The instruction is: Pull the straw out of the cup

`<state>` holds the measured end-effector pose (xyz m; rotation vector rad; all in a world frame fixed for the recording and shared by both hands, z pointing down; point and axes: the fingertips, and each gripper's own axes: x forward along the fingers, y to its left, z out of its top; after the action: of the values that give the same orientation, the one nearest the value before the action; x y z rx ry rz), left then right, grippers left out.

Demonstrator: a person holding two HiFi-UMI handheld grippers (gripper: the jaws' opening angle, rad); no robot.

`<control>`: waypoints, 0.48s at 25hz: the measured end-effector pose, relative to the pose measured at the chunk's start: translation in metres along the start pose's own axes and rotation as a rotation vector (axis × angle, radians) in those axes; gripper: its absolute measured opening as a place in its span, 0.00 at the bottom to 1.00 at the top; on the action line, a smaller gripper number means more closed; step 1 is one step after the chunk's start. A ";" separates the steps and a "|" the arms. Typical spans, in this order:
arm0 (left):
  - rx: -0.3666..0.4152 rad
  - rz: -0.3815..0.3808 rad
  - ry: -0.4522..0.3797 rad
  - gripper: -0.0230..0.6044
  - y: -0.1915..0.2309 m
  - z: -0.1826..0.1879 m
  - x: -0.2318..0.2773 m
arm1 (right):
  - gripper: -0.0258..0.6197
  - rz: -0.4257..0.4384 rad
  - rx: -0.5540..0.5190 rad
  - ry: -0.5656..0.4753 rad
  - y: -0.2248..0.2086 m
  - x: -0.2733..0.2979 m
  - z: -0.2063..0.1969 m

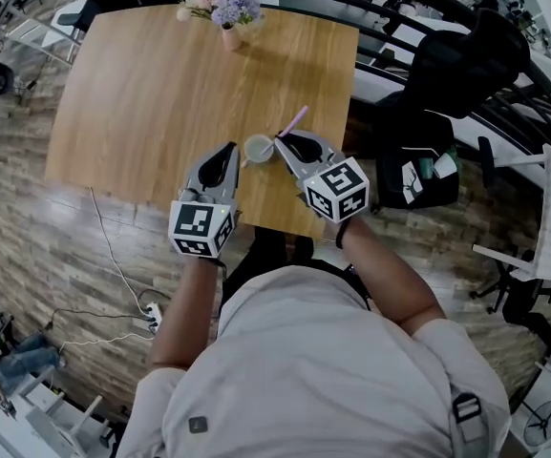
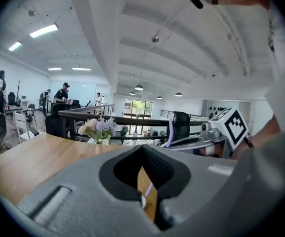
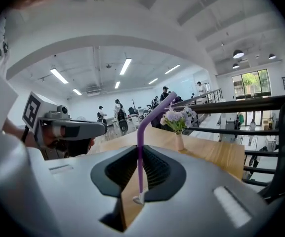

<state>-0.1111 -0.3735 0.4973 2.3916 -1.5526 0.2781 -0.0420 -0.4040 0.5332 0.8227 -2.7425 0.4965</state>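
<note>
A small cup (image 1: 259,148), white inside, shows between my two grippers near the wooden table's (image 1: 151,93) front edge. My right gripper (image 1: 279,141) (image 3: 140,149) is shut on the purple bendy straw (image 1: 295,119) (image 3: 141,132). The straw runs upright between its pads and sticks out past the tips. I cannot see whether the straw's lower end is still in the cup. My left gripper (image 1: 232,148) (image 2: 143,149) hangs just left of the cup, its fingers drawn together to a narrow slit with nothing plainly gripped. The left gripper view also shows the straw (image 2: 170,132) in the right gripper (image 2: 184,143).
A vase of flowers (image 1: 230,27) (image 3: 179,132) stands at the table's far edge. A black chair with a bag (image 1: 418,170) sits right of the table. Cables and a power strip (image 1: 151,315) lie on the floor at the left. A railing runs behind the table.
</note>
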 end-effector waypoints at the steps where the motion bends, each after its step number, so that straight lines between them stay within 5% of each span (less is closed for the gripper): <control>1: 0.007 0.004 -0.012 0.04 -0.006 0.006 -0.005 | 0.11 0.003 -0.016 -0.012 0.005 -0.009 0.005; 12: 0.094 0.042 -0.122 0.04 -0.072 0.047 -0.055 | 0.11 0.000 -0.194 -0.173 0.049 -0.096 0.053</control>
<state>-0.0672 -0.3138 0.4274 2.4929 -1.6796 0.2221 0.0022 -0.3394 0.4416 0.8523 -2.8885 0.1616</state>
